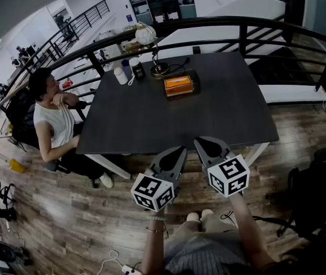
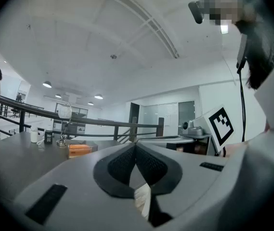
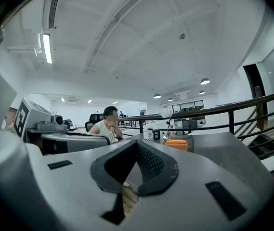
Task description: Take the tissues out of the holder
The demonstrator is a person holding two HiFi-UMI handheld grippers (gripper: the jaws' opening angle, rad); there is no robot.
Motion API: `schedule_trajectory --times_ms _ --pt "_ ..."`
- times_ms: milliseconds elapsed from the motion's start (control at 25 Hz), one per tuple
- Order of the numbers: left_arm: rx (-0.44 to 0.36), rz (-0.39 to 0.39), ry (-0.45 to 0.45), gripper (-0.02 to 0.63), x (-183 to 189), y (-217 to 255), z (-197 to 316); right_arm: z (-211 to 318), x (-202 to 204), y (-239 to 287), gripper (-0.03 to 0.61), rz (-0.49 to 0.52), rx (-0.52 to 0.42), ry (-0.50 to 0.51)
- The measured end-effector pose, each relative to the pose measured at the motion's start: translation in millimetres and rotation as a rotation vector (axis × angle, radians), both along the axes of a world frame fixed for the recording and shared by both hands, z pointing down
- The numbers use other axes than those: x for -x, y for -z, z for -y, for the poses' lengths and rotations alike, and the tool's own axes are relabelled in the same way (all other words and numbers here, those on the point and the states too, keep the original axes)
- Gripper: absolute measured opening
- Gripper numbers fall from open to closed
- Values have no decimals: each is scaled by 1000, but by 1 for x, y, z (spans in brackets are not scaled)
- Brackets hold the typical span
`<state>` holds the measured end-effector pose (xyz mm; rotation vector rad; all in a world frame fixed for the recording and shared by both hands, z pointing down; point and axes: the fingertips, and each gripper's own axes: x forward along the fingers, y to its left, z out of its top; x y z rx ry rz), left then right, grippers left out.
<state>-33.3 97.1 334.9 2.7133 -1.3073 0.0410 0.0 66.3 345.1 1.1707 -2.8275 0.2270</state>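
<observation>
An orange pack of tissues sits in a dark holder on the far half of the black table. The holder also shows small in the left gripper view and in the right gripper view. Both grippers hover side by side just off the table's near edge, well short of the holder. My left gripper has its jaws closed tip to tip with nothing between them. My right gripper is likewise shut and empty.
A person sits at the table's left side. At the far edge stand a globe desk lamp, a white bottle and a dark can. A black railing runs behind the table. Wooden floor lies below.
</observation>
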Motion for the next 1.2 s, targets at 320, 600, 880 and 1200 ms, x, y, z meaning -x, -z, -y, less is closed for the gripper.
schedule_trajectory --times_ms 320,600,880,1200 --pt "-3 0 -5 8 -6 0 3 3 -4 -3 12 -4 4 0" --pt "-9 -2 -4 8 -14 2 14 12 -13 -4 12 -10 2 2" --pt "-14 -7 8 8 -23 3 32 32 -23 -3 12 -4 -4 10" --pt "-9 -7 106 8 -4 1 45 49 -1 1 14 76 14 136"
